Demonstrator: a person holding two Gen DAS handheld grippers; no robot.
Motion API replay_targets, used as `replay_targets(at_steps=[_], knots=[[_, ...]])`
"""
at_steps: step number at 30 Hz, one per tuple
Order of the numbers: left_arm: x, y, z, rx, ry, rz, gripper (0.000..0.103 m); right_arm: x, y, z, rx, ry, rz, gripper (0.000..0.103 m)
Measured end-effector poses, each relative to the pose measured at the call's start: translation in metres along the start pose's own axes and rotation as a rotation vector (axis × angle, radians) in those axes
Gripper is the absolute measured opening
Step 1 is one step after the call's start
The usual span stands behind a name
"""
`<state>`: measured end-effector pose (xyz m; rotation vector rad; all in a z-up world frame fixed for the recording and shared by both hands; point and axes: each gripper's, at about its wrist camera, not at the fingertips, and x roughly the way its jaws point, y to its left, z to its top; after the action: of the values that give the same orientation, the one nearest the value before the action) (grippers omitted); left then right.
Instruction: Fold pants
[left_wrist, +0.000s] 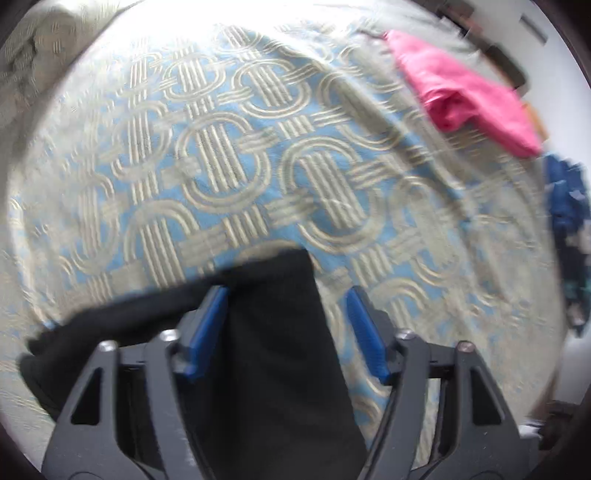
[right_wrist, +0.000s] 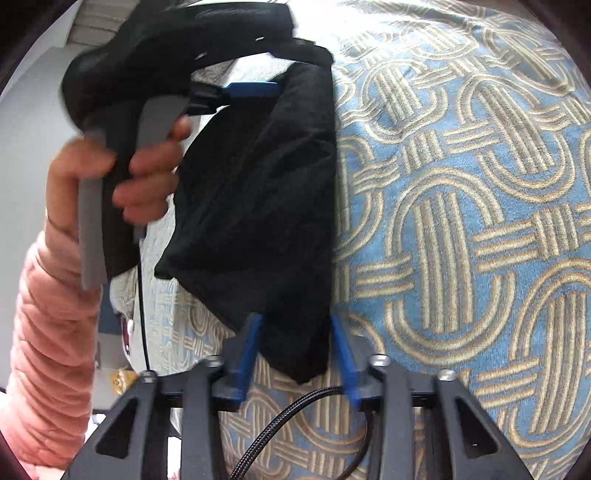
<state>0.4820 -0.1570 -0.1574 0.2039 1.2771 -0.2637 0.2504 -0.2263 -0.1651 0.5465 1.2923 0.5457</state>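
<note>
Black pants (left_wrist: 266, 350) hang bunched over a blue and beige patterned bedspread (left_wrist: 221, 166). My left gripper (left_wrist: 286, 291) stands open: the cloth lies against its left pad and drapes over that finger, while bedspread shows between the cloth and the right pad. In the right wrist view the pants (right_wrist: 258, 184) hang as a long dark fold from the left gripper's blue finger (right_wrist: 255, 88) down to my right gripper (right_wrist: 295, 317). The right gripper is shut on the fold's lower end. A hand (right_wrist: 147, 173) in a pink sleeve holds the left gripper's handle.
A pink garment (left_wrist: 461, 92) lies at the bed's far right, with a dark blue garment (left_wrist: 565, 206) beside it at the edge. A beige pillow (left_wrist: 37, 55) sits at the far left. A braided black cable (right_wrist: 295, 406) loops under the right gripper. The bedspread (right_wrist: 461, 221) spreads out to the right.
</note>
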Motion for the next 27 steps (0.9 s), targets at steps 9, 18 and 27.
replay_targets(at_steps=[9,18,27], knots=[[0.005,-0.005,0.000,0.034,-0.047,0.032,0.028,-0.006,0.009,-0.031,-0.066,-0.026,-0.038,0.006],[-0.098,0.046,-0.029,-0.047,-0.307,-0.209,0.060,-0.044,-0.013,-0.019,-0.041,-0.010,-0.065,0.031],[-0.127,0.171,-0.138,-0.242,-0.398,-0.098,0.081,-0.069,0.000,0.032,-0.039,-0.153,-0.089,0.049]])
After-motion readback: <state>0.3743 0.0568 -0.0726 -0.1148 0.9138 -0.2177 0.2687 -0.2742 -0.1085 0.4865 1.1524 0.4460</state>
